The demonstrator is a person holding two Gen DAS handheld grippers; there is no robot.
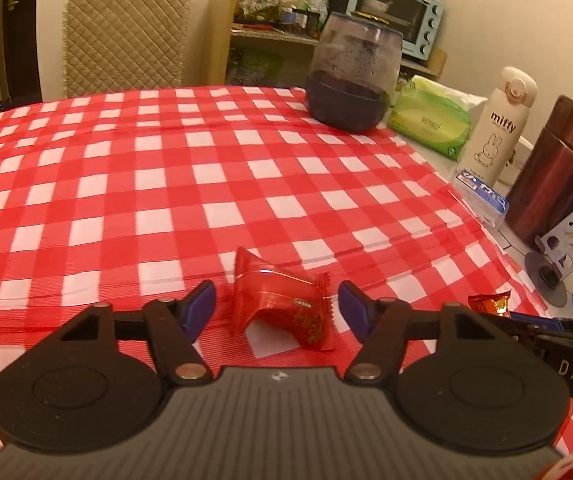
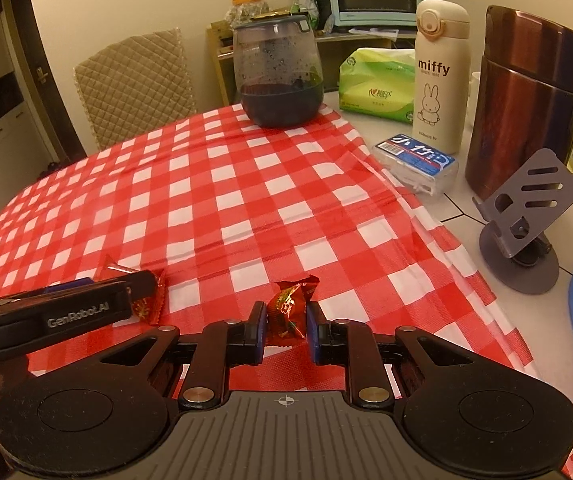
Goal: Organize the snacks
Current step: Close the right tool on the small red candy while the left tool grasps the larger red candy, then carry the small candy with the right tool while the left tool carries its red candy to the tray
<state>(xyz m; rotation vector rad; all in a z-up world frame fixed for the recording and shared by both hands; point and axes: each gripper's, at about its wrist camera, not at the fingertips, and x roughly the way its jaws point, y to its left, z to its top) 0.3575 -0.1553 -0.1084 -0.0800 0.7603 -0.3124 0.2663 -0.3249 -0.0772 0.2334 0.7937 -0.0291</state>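
I am holding the left gripper (image 1: 276,306) low over the red-and-white checked tablecloth (image 1: 166,184) with its blue-padded fingers (image 1: 200,306) spread wide, and they are gripping nothing; a red snack packet (image 1: 286,304) is lying on the cloth between them, touching neither pad as far as I can see. I am keeping the right gripper (image 2: 285,330) just beside it, its fingers closed in on a small red-and-gold wrapped snack (image 2: 288,310), the pads pressing its two sides. In the right wrist view the left gripper is crossing the lower left of the frame, with the red packet partly hidden behind its finger. Toward the far edge of the cloth a dark glass jar (image 2: 280,76) is standing upright with a dark layer filling its lower part. Off the cloth, on the white table to my right, I am seeing a green tissue pack (image 2: 378,84), a cream Miffy bottle (image 2: 440,76), a brown metal flask (image 2: 526,100), a small blue-labelled box (image 2: 416,164) and a grey phone stand (image 2: 526,220).
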